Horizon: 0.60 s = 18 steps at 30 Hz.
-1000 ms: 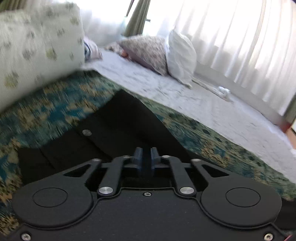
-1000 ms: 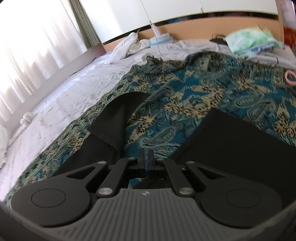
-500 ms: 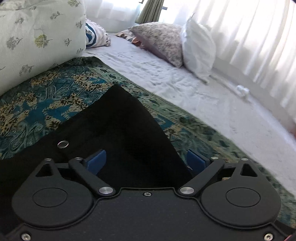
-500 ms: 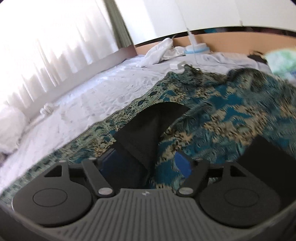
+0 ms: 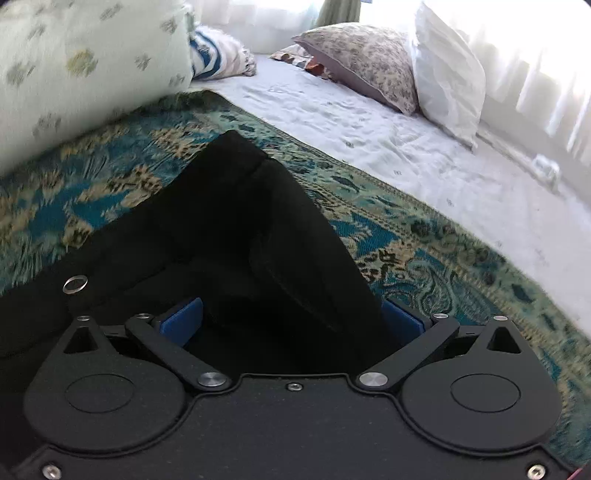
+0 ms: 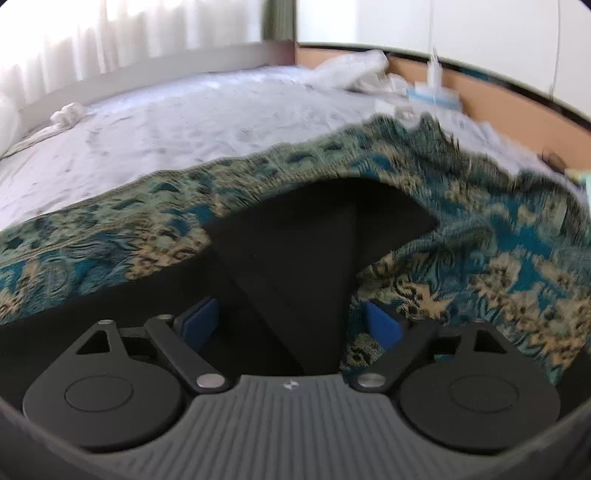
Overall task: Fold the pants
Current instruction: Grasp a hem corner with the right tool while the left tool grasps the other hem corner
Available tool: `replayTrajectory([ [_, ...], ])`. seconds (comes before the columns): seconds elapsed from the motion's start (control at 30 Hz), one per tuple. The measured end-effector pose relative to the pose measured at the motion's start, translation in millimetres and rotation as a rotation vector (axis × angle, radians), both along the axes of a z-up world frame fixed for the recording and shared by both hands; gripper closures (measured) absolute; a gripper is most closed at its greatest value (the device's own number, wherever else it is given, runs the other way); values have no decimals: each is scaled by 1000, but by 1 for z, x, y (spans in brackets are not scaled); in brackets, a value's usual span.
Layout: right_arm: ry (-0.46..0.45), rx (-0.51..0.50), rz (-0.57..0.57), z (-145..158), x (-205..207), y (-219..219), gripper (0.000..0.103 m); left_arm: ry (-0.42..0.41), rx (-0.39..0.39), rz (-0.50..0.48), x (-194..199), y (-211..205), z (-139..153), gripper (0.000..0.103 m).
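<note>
Black pants [image 5: 236,229] lie on a teal and gold paisley blanket [image 5: 424,258] on a bed. In the left wrist view a silver button [image 5: 75,284] marks the waist end, and a folded corner of cloth reaches in between the jaws. My left gripper [image 5: 291,319] is open, its blue pads apart on either side of that cloth. In the right wrist view a pant leg [image 6: 314,236] lies with its end folded over into a point. My right gripper [image 6: 291,325] is open over this leg, with the blanket [image 6: 480,266] under its right pad.
A white sheet [image 5: 406,147] covers the bed beyond the blanket. Pillows [image 5: 369,62] and a large floral cushion [image 5: 74,66] stand at the head. Curtains [image 6: 129,33], crumpled white cloth [image 6: 354,70] and a wooden footboard [image 6: 498,99] lie past the leg.
Both grippers were shut one second ago and have opened, letting go of the pants. Both have moved closer over the black cloth, and the right view has swung toward the leg's end.
</note>
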State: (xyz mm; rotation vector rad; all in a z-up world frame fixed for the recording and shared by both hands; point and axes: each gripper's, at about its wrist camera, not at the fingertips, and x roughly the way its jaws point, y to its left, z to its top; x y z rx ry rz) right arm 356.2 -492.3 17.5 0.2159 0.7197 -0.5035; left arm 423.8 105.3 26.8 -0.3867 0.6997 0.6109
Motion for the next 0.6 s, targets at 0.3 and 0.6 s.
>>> replayTrajectory([
  [0.3,-145,45,-154,28,-34,-28,97,-47,37,-84,-23,-5,22,93],
  [0.6,-287,123,-259,64,-124,-50,99,-197,-2,-187,-139,24,74,95],
])
